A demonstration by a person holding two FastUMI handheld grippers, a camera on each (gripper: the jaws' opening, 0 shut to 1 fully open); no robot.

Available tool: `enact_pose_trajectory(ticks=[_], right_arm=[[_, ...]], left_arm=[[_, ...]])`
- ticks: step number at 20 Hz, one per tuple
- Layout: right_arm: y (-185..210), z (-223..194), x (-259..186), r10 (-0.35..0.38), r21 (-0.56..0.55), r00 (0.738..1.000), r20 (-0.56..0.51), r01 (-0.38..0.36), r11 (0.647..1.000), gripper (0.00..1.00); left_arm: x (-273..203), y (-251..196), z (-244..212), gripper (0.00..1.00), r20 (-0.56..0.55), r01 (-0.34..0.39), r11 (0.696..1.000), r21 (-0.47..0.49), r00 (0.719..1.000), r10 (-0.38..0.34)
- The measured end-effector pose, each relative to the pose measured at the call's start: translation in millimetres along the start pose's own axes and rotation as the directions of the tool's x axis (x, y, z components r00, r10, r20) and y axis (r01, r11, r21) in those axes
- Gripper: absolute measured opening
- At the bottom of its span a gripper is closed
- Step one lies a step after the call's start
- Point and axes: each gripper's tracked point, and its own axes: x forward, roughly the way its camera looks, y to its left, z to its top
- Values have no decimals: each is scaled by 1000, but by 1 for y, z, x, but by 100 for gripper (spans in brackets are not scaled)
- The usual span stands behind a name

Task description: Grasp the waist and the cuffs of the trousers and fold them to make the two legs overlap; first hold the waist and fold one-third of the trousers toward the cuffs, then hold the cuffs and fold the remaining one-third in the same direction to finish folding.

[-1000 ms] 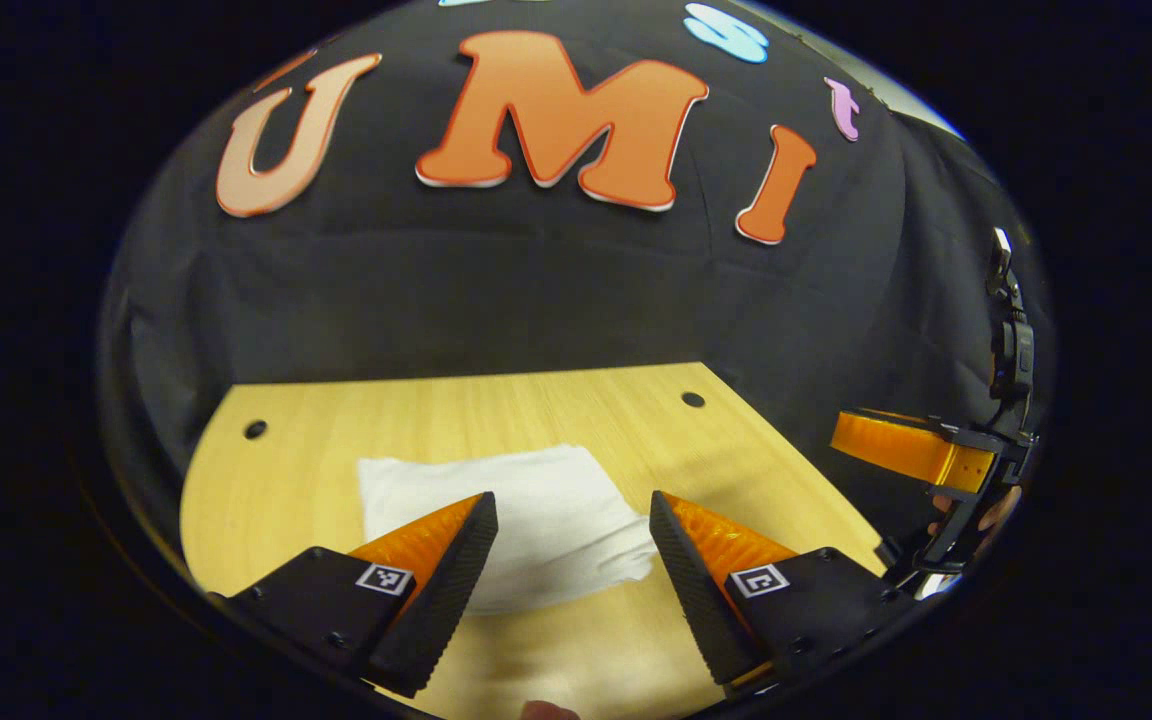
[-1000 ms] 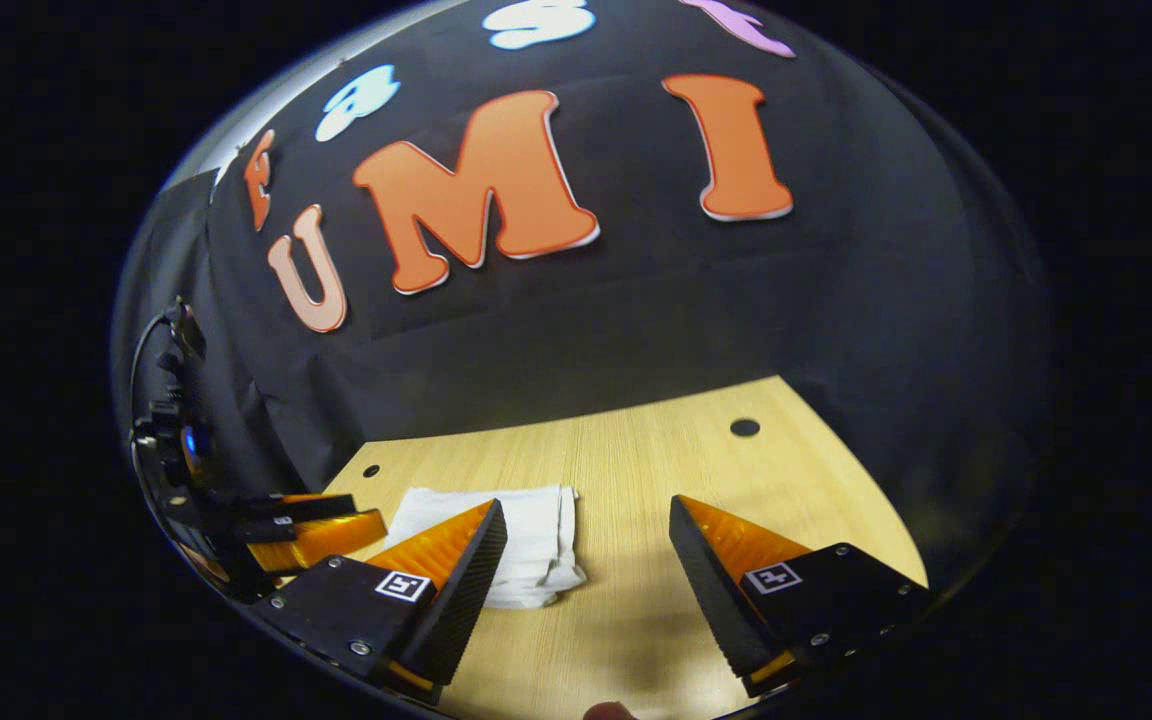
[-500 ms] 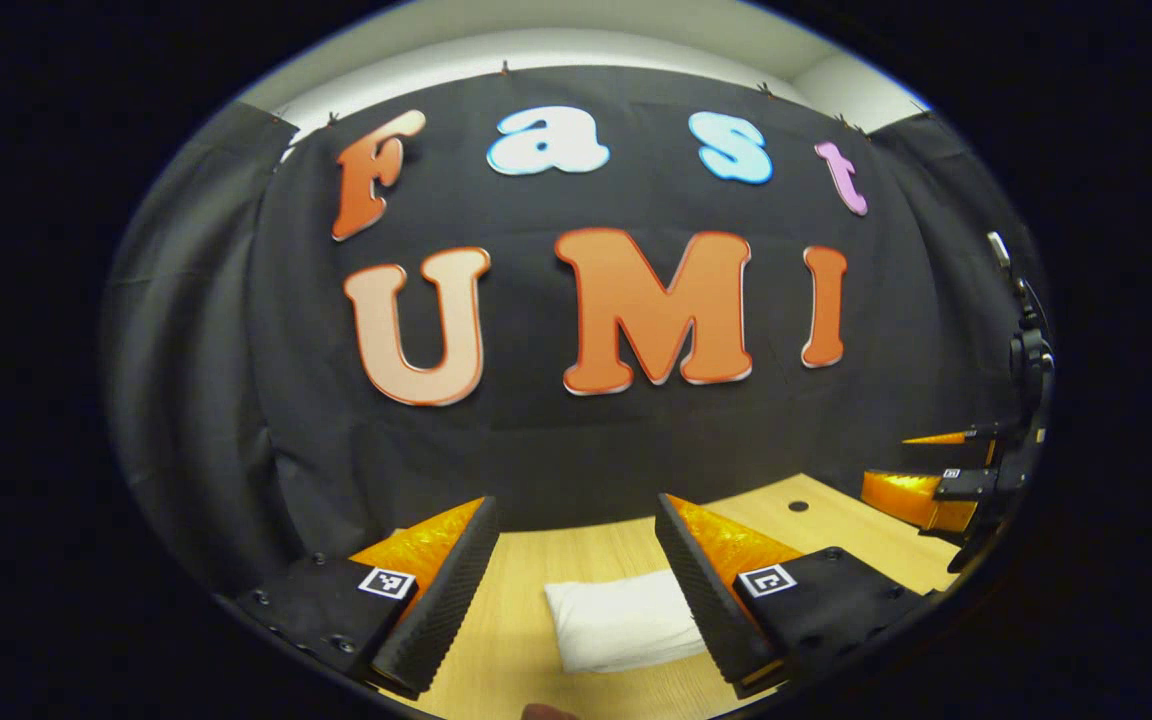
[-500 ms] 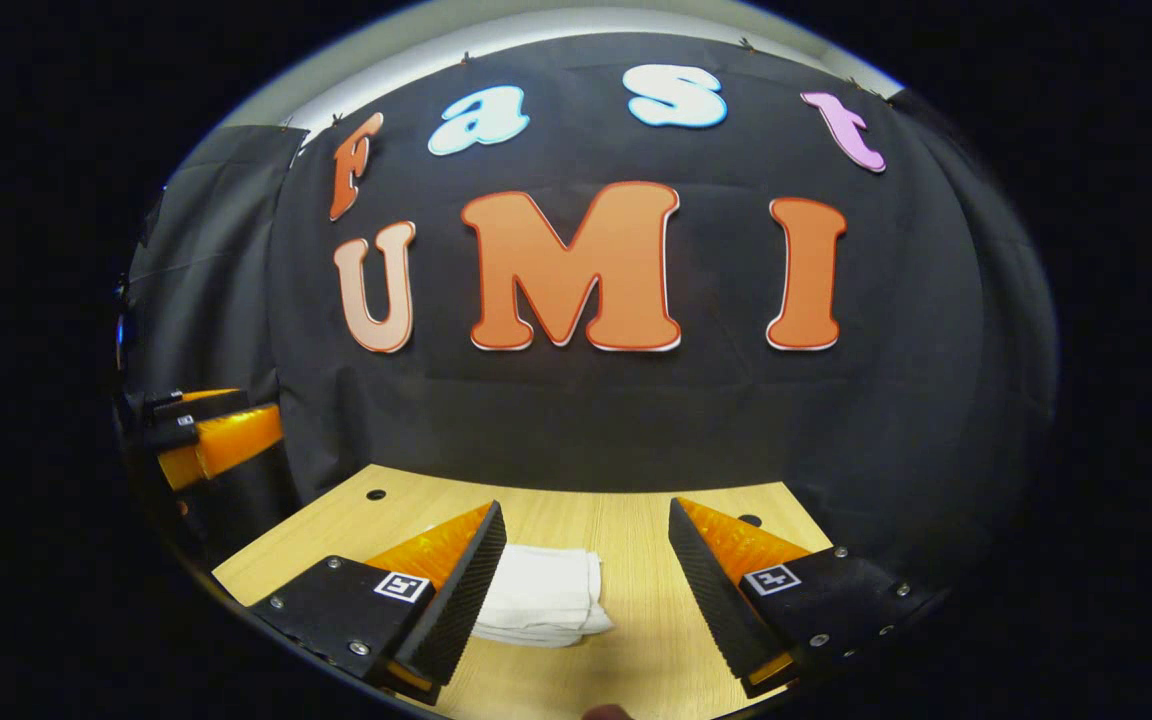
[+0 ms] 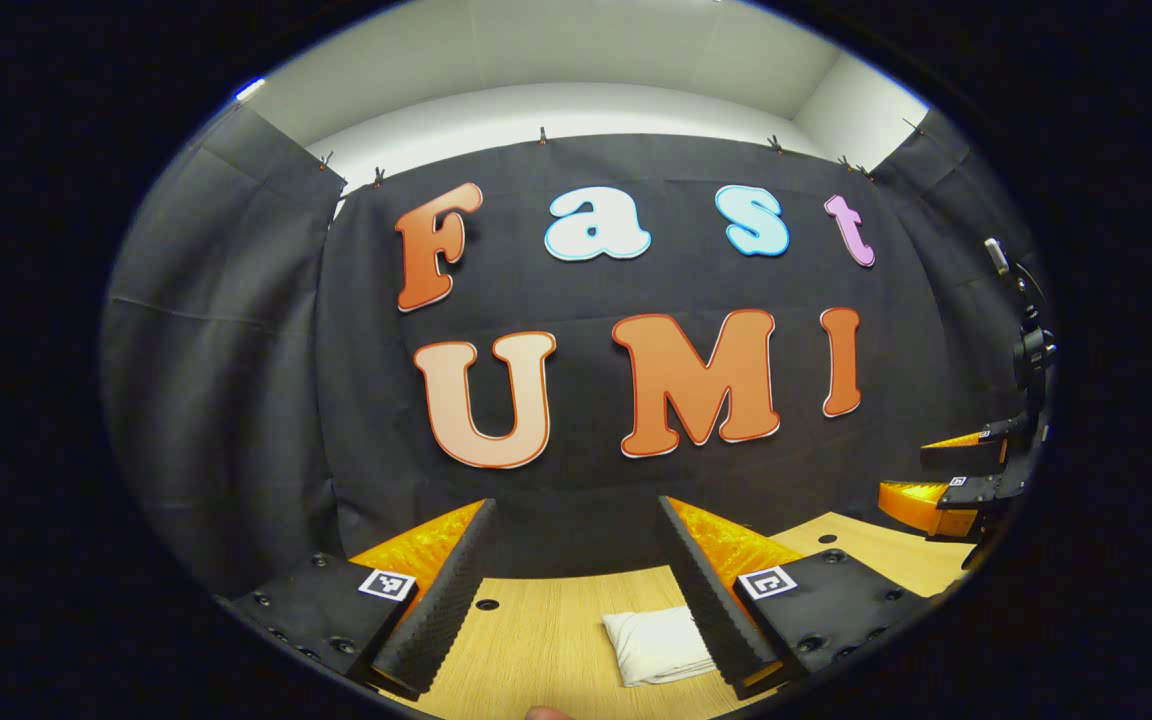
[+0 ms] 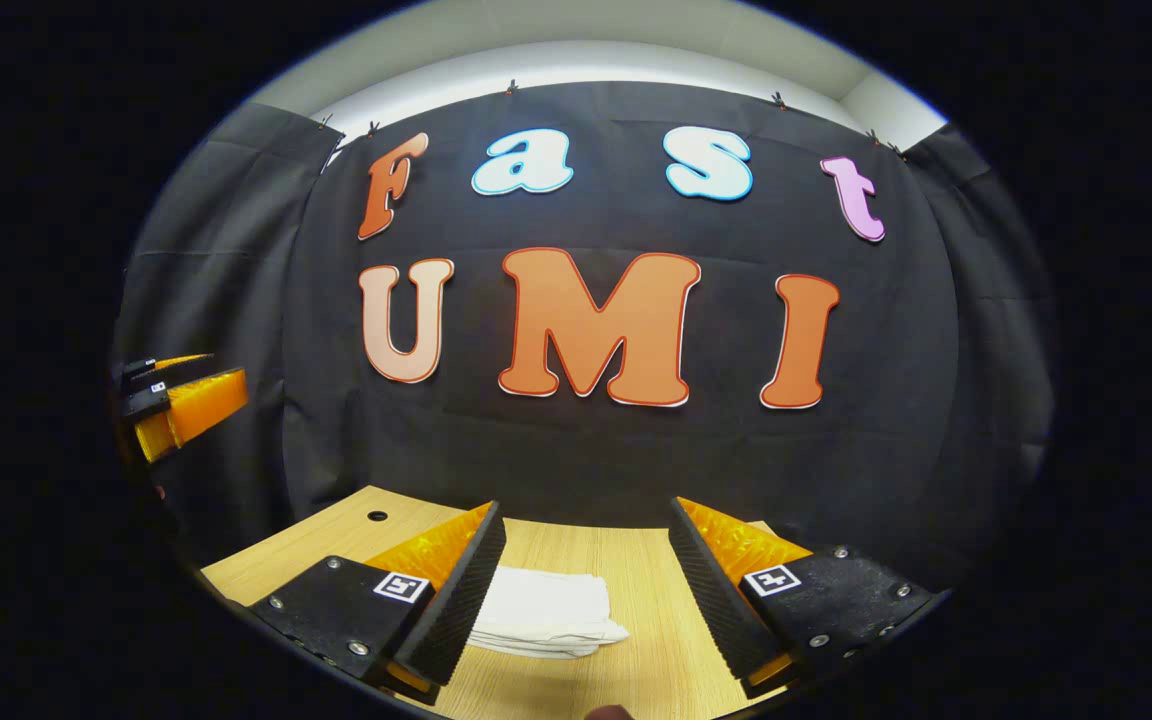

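The white trousers [image 5: 658,645] lie folded into a small flat bundle on the wooden table [image 5: 546,640]. In the left gripper view my left gripper [image 5: 576,520] is open, raised above the table, and the bundle sits low beside its right finger. In the right gripper view the folded trousers [image 6: 548,622] lie just right of the left finger, and my right gripper [image 6: 586,520] is open with nothing between its fingers. The right gripper [image 5: 956,478] also shows at the far right of the left gripper view. The left gripper [image 6: 181,405] shows at the far left of the right gripper view.
The light wood table [image 6: 636,620] has small round holes [image 6: 377,516] near its back corners. The black cloth wall hangs close behind the table, and a white room wall [image 5: 576,60] shows above it.
Both grippers have lifted and tilted up away from the folded trousers, which now sit lower and smaller in both views. More of the back wall has come into sight.
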Motion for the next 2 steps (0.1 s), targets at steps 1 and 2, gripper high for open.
enact_pose_trajectory(ticks=[1,2], right_arm=[[0,0,-4,-10,-4,1000,0,10,1000,98],[-1,-1,-7,-21,-5,1000,-2,21,1000,100]], left_arm=[[-4,3,0,100,14,8,1000,-4,1000,-8],[-9,4,3,100,22,9,1000,-5,1000,-9]])
